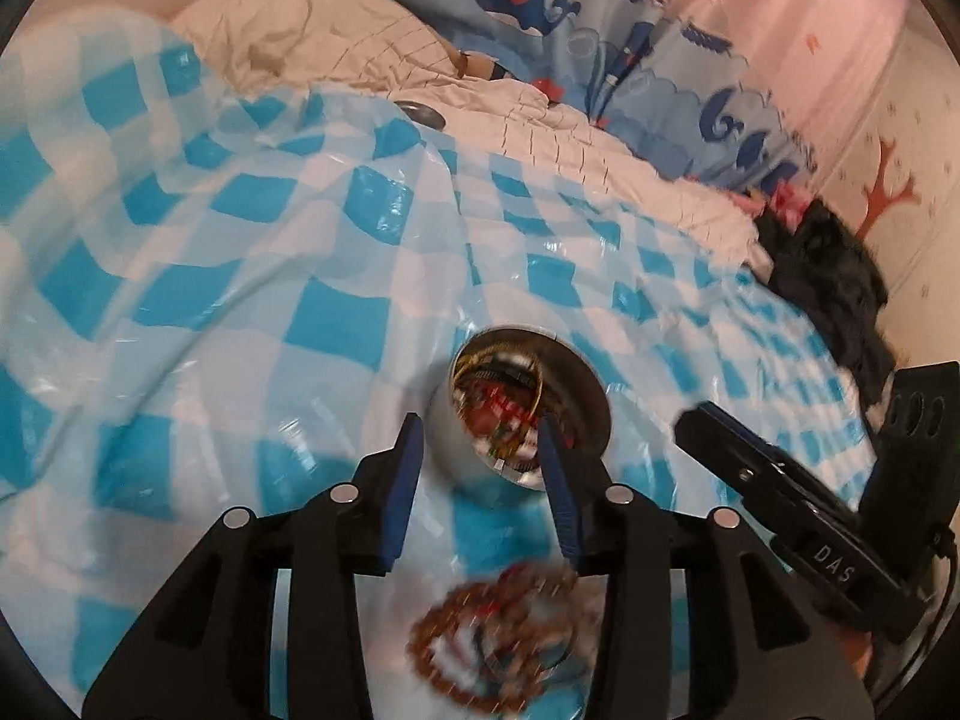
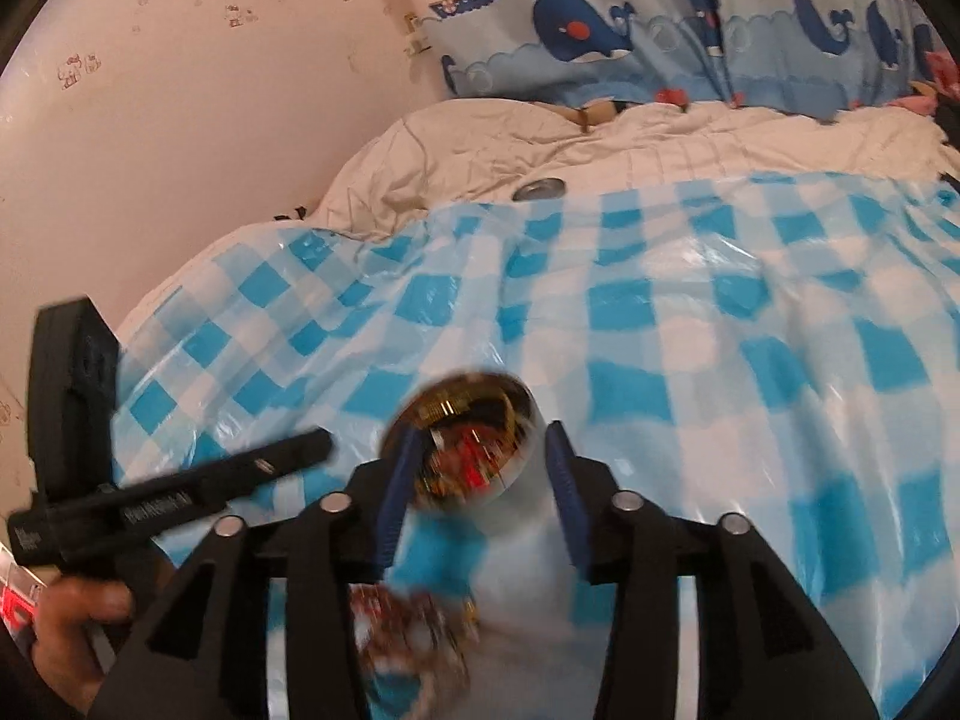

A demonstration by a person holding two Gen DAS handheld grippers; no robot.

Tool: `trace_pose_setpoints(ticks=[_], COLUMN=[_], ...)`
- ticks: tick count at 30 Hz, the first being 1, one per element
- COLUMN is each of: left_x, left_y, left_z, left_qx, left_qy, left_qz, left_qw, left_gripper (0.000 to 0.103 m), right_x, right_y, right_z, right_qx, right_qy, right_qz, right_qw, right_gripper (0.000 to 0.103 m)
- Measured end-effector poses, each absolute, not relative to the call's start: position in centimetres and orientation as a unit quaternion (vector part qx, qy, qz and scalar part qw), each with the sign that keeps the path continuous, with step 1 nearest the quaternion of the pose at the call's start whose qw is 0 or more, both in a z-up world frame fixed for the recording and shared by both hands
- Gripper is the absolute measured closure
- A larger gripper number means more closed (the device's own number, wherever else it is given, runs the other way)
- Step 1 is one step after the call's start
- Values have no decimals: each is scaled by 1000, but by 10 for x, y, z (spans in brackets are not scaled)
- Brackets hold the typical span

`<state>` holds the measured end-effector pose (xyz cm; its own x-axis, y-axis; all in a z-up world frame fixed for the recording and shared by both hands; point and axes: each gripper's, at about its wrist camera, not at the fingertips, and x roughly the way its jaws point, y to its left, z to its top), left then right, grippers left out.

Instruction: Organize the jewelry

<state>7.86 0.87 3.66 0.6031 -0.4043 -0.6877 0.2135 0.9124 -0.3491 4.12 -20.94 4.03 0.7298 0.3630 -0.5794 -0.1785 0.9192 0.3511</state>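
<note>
Left wrist view: the left gripper [image 1: 480,450] hangs over a bed covered by a glossy blue-and-white checked plastic sheet [image 1: 252,276], its blue-padded jaws spread apart and grasping nothing. Between and just beyond the fingertips sits a round silver metal tin [image 1: 510,468], tilted toward the camera and holding a tangle of gold, red and dark jewelry. A blurred pile of brown beaded bracelets [image 1: 498,642] lies on the sheet just below the jaws, nearer the camera. The right gripper [image 1: 780,480] enters from the right edge.

In the right wrist view, the right gripper [image 2: 480,462] also has its jaws released, one on either side of the silver tin [image 2: 516,480] without clearly pressing it; whether they touch it cannot be told through the blur. The bracelet pile [image 2: 414,630] lies smeared beneath. A hand [image 2: 72,630] holds the left gripper [image 2: 300,450] at lower left.
</note>
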Motion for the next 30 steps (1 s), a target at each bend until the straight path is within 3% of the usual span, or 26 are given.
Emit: trace_pose_setpoints(ticks=[7, 9, 16, 30], left_x=[34, 26, 20, 25], left_y=[7, 9, 16, 4], left_z=[43, 45, 44, 39], left_qx=[-44, -34, -8, 20], left_qy=[390, 385, 379, 379], left_qz=[-161, -156, -135, -130], left_qw=[906, 909, 915, 916], left_gripper=[57, 53, 47, 35], right_x=[-1, -5, -10, -8], right_y=[-211, -201, -173, -180], right_z=[31, 36, 33, 24], right_qx=[146, 132, 72, 82], right_qy=[351, 340, 334, 344], right_qz=[130, 136, 148, 144], right_qw=[916, 921, 928, 924], right_gripper=[52, 42, 40, 30])
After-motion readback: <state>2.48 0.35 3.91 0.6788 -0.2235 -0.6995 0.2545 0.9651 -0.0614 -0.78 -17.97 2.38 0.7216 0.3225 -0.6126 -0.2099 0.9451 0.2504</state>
